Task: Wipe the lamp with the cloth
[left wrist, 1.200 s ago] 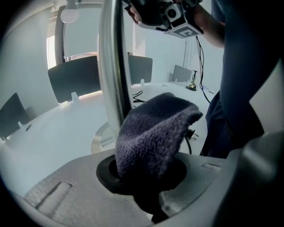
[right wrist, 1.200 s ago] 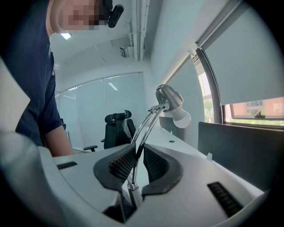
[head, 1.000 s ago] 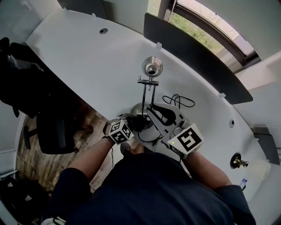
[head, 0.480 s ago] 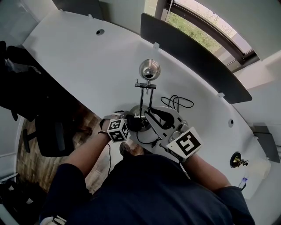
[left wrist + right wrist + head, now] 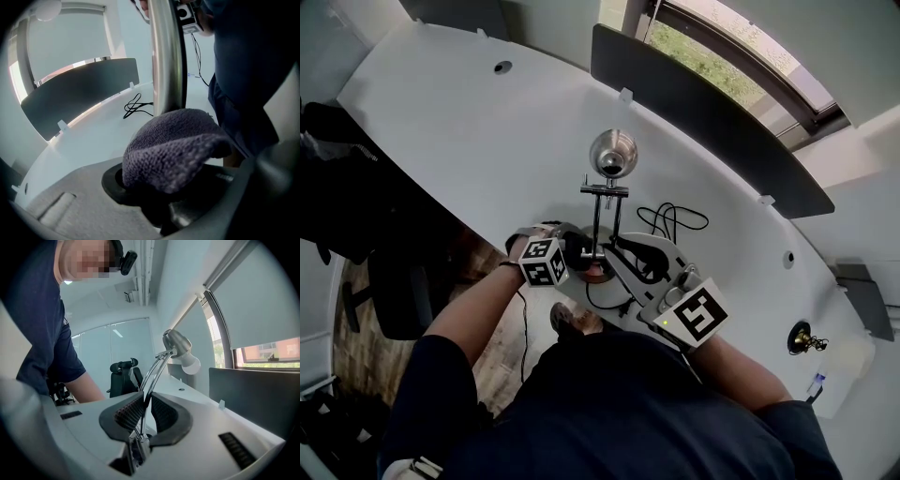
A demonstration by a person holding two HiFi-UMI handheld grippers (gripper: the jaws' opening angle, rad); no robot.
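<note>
A chrome desk lamp stands on the white desk (image 5: 469, 141), its round head (image 5: 613, 153) at the top of thin double rods (image 5: 598, 220). My left gripper (image 5: 578, 253) is shut on a dark grey knitted cloth (image 5: 173, 147), which presses against the lamp's shiny pole (image 5: 165, 56) low down. In the head view the cloth (image 5: 576, 249) sits just left of the rods. My right gripper (image 5: 628, 251) comes in from the right and is shut on the lamp's rods (image 5: 151, 376). In the right gripper view its black ribbed pads (image 5: 129, 412) squeeze them, and the lamp head (image 5: 177, 342) with its white bulb (image 5: 191, 364) rises beyond.
A black cable (image 5: 675, 217) lies coiled on the desk right of the lamp. A dark divider panel (image 5: 703, 112) runs along the desk's far edge under the window. A black office chair (image 5: 398, 291) stands off the desk's near-left edge. A small brass object (image 5: 804, 338) sits far right.
My left gripper has carried the cloth up from the lamp's base and against the pole. The right gripper has kept its hold on the rods.
</note>
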